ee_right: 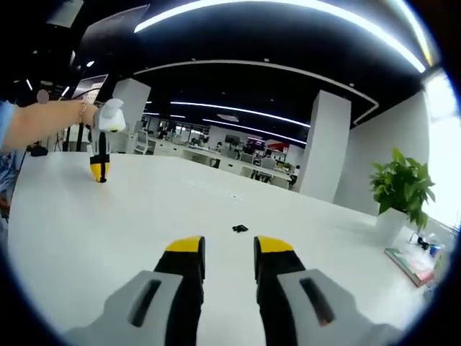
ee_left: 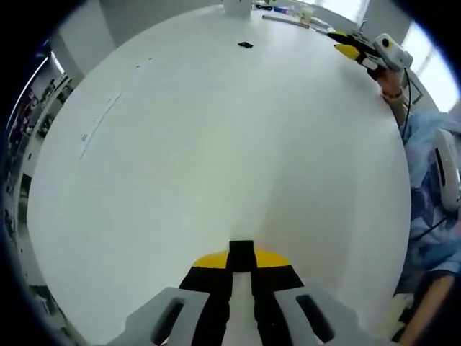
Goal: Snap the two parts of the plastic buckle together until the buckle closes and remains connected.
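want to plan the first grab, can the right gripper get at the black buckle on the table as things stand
Probably yes: the right gripper is open, the buckle lies just ahead of it, and bare white table lies between them.

An open-plan office — beyond the fingers (ee_right: 270,249) a wide white table (ee_right: 144,209) runs toward rows of desks (ee_right: 223,162), white pillars (ee_right: 320,155) and long ceiling light strips (ee_right: 288,6); a potted plant (ee_right: 403,191) stands to their right — by a bright window.
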`<state>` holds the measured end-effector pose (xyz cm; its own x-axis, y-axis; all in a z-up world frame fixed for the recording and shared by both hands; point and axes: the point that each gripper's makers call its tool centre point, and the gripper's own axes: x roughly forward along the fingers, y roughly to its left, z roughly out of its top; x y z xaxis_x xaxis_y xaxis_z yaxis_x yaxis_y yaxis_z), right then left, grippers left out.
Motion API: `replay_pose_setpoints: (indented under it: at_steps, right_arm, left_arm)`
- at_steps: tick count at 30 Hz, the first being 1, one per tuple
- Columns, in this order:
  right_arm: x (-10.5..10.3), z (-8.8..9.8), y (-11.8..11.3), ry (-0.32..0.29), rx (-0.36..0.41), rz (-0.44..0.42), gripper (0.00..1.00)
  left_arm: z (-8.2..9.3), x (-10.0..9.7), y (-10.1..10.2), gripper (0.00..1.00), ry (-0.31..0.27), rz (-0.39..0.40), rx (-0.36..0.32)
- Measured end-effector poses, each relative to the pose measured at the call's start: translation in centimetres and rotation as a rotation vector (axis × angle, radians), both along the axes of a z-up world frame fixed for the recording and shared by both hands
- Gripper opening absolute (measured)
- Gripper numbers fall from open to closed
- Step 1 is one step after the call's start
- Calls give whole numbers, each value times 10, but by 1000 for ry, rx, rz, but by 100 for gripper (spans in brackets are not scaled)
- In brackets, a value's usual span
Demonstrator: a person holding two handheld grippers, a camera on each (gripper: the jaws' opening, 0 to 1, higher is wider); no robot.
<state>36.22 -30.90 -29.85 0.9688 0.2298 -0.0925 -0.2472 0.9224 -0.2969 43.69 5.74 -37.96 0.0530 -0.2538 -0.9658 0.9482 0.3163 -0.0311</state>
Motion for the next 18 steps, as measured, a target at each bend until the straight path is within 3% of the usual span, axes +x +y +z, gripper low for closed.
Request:
replay_pose_setpoints:
  at_steps: [18]
  right_arm:
    - [-3,-4,2,18,-4,-5,27]
  left_arm:
    - [3,-79,-13,8,-4,-96,-16]
